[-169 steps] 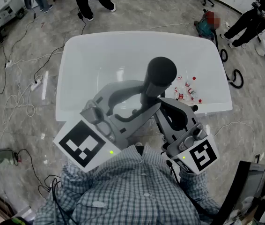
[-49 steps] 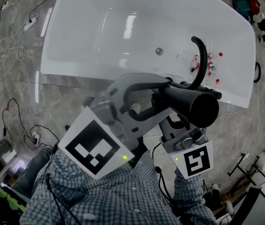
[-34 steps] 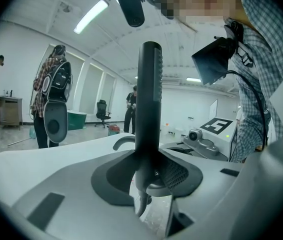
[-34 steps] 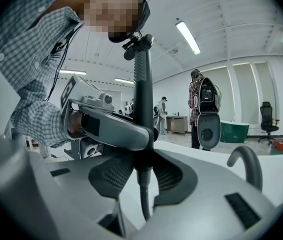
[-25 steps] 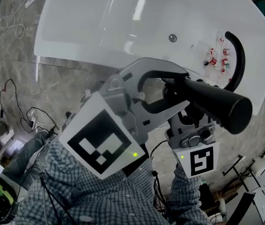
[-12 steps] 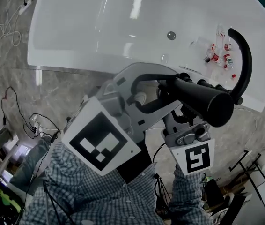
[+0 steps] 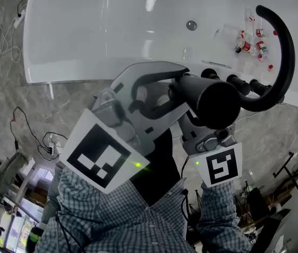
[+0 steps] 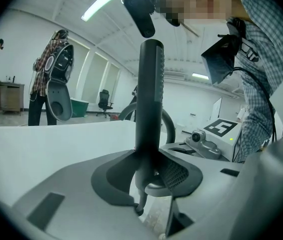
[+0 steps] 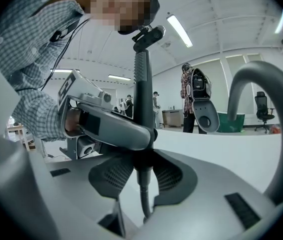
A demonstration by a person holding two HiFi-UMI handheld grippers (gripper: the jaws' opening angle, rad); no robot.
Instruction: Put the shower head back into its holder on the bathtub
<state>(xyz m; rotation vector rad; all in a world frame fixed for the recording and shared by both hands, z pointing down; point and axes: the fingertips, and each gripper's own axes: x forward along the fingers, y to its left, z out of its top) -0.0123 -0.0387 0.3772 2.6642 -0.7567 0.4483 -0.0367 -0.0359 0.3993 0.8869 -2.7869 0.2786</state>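
Head view, curved black spout (image 7: 288, 51) beside shower head (image 7: 212, 101), bottles (image 7: 251, 45) in bathtub (image 7: 86, 30)

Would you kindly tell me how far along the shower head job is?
Done: shower head lifted clear. In hand: left hand-held gripper and right hand-held gripper both clamp its handle near the bathtub rim. Left: seating it in the holder, which I cannot pick out.

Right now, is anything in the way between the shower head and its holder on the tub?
Nothing visible is. The left claw and right claw hold the shower head near the bathtub rim, by the black knobs and curved spout. The holder itself can't be made out.
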